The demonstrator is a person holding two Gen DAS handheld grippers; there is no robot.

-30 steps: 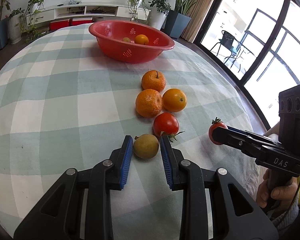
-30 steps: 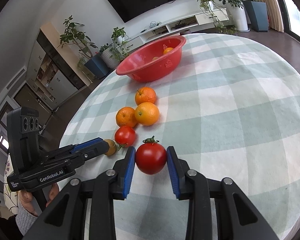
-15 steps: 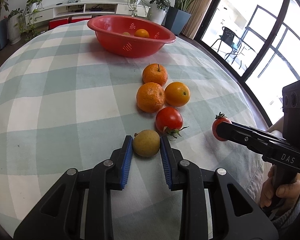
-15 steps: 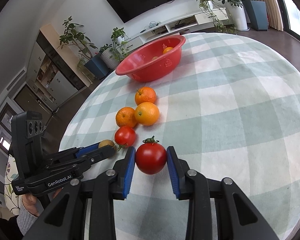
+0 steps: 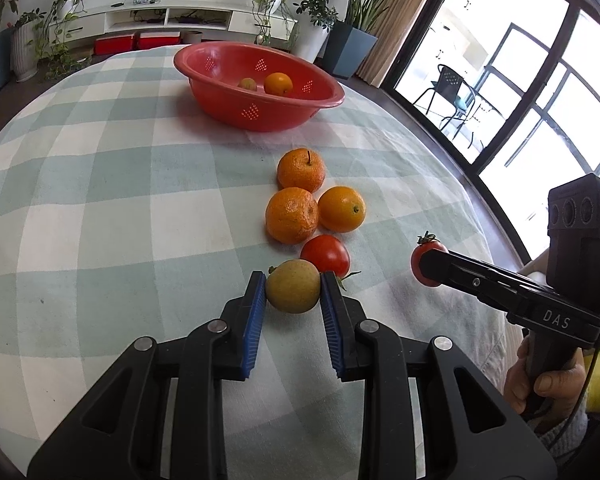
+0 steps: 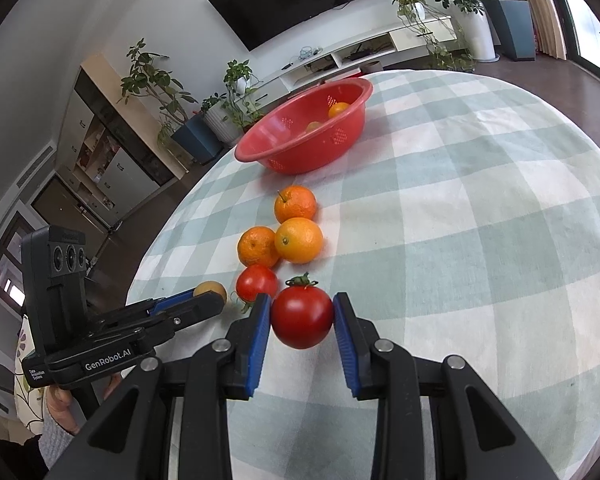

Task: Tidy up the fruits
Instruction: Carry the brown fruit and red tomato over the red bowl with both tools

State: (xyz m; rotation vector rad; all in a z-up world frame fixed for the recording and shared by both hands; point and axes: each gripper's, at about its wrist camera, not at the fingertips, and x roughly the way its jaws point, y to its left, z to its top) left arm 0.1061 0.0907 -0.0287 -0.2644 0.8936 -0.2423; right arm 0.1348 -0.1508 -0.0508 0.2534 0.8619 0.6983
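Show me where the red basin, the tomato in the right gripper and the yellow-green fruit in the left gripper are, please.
red basin [image 5: 236,110]: left wrist view, on its outer front wall.
tomato [image 6: 302,316]: right wrist view, middle of its skin.
yellow-green fruit [image 5: 293,286]: left wrist view, middle of its front.

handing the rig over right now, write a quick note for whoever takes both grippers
Left gripper: shut on the yellow-green fruit.
Right gripper: shut on the stemmed tomato.
Red basket at the far end of the checked table holds two fruits.
Left on the cloth: three oranges and a second tomato.
Next: probably carry both held fruits to the basket, then the rest.
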